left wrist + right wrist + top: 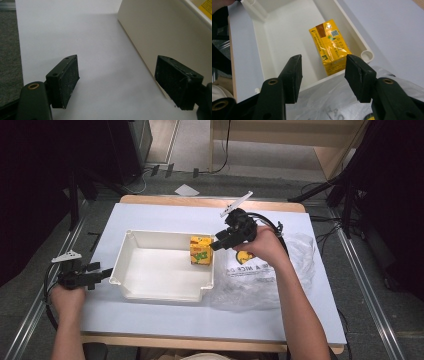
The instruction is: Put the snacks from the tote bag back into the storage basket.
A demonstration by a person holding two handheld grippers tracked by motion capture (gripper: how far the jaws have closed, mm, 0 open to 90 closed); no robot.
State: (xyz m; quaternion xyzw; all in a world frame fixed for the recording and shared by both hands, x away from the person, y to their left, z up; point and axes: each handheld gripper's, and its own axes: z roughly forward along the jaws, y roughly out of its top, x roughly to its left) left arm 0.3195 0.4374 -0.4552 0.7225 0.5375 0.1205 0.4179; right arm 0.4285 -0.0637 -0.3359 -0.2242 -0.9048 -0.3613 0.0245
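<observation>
Yellow carton point(201, 250) upright inside white tray point(150, 292), against right wall. Right tool point(218, 243) spread, empty, above that wall. Left tool point(102, 272) spread, empty, beside tray's left wall.

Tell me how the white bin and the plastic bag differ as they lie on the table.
The white bin is rigid, opaque and box-shaped with upright walls; the plastic bag is thin, see-through and crumpled flat. The white bin sits at the table's middle and holds a yellow carton against its right wall; the plastic bag lies just right of the bin, under the right gripper, and carries printed lettering. Both rest on the white tabletop.
</observation>
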